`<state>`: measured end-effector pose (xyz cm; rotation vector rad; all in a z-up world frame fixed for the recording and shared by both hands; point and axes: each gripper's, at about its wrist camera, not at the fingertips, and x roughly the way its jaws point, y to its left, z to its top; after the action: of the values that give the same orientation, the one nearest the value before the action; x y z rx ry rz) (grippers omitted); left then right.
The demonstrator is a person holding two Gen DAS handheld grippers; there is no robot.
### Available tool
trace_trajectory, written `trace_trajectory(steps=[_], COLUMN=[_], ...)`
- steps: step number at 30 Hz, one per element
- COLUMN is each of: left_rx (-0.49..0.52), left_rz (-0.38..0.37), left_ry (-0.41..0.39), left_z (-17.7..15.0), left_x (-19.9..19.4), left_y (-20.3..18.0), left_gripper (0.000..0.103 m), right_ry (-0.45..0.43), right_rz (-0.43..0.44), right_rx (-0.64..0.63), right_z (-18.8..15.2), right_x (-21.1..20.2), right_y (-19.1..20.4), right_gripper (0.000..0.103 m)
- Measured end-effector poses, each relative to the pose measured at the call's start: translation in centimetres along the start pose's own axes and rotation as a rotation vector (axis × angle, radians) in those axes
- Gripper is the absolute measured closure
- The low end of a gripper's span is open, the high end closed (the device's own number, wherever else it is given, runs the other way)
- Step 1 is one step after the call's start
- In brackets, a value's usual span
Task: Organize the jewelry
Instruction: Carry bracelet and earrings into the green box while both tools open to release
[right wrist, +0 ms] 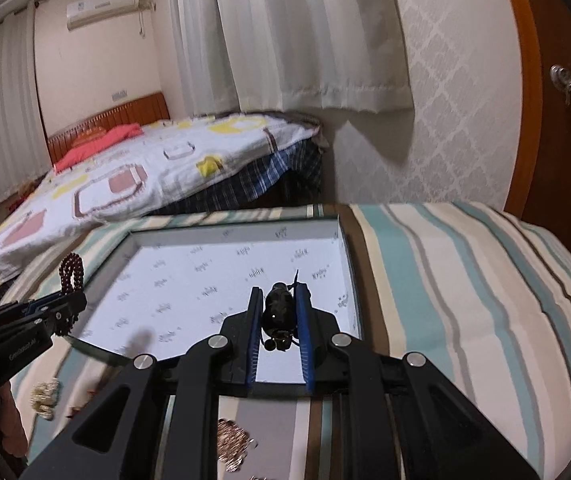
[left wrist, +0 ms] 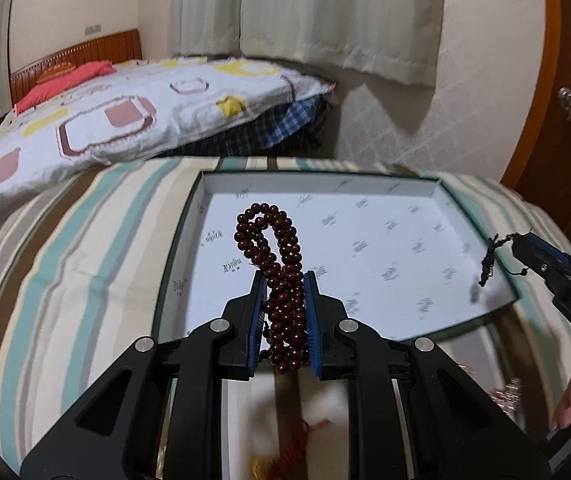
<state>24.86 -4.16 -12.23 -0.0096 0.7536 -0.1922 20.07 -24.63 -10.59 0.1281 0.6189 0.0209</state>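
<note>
Dark red bead string clamped in left claw, black bracelet gripped in right claw, above white tray

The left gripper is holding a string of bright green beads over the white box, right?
Not quite. The left gripper does hold a string over the shallow white printed box, but the round beads are dark reddish-brown, not green. The left wrist view shows it.

1. The white box lid lay open-topped, its floor bare, giving room to descend.
2. Low walls ringed it.
3. Gold jewelry cluttered the striped cloth nearby.
</note>
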Motion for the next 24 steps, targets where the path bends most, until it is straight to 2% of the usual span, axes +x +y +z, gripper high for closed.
trace_trajectory(steps=[5, 13, 18, 19, 21, 24], left_rx=[-0.012, 0.000, 0.009, 0.010, 0.010, 0.011], left_rz=[0.003, 0.001, 0.002, 0.004, 0.012, 0.017], left_ry=[0.072, 0.136, 0.137, 0.137, 0.133, 0.128], left_z=[-0.4, -1.0, -1.0, -1.0, -1.0, -1.0], left_x=[3.2, 5.5, 5.8, 5.8, 5.8, 5.7], left_y=[0.8, 1.1, 0.9, 0.9, 0.9, 0.8], left_gripper=[0.084, 0.084, 0.069, 0.063, 0.057, 0.049], right_ry=[0.076, 0.162, 0.182, 0.179, 0.177, 0.168], right_rz=[-0.004, -0.025, -0.029, -0.030, -0.034, -0.034], right_rx=[-0.004, 0.002, 0.019, 0.023, 0.026, 0.023], right_z=[-0.6, -1.1, -1.3, -1.3, -1.2, -1.2], right_x=[2.6, 5.1, 5.5, 5.5, 5.4, 5.4], right_y=[-0.2, -0.9, -1.3, -1.4, -1.5, -1.5], right_gripper=[0.085, 0.085, 0.085, 0.085, 0.076, 0.074])
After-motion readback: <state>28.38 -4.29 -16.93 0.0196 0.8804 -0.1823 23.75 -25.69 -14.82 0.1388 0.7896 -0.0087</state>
